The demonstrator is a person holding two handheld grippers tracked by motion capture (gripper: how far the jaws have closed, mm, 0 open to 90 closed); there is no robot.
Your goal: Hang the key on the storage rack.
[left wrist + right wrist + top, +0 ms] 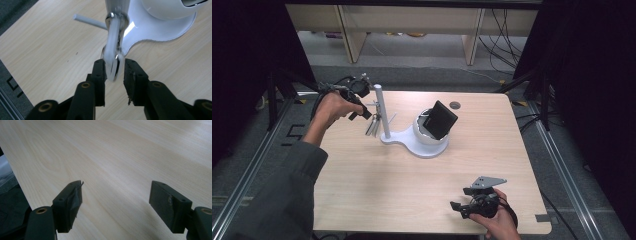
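Left hand-held gripper sits at the white stand's post, its jaws part-open around a bunch of shiny metal pieces hanging from a peg on the post. The pads flank the lowest piece; a sliver of gap shows on the right side, and the picture is too blurred to say whether the left pad presses, so the hold looks loose at best. In the high view the bunch dangles left of the post, above the table.

Handling judgement: thin stiff metal, light, polished (so likely slippery between flat pads), free to swing on its ring. Best taken low on the flat faces, squarely, with the pads closed fully before any lift off the peg.

Stand base carries a white bowl-shaped cradle with a dark flat device leaning in it, tilted.

Right hand-held gripper rests near the table's front edge, well apart from the stand; its jaws stand wide with nothing between them.
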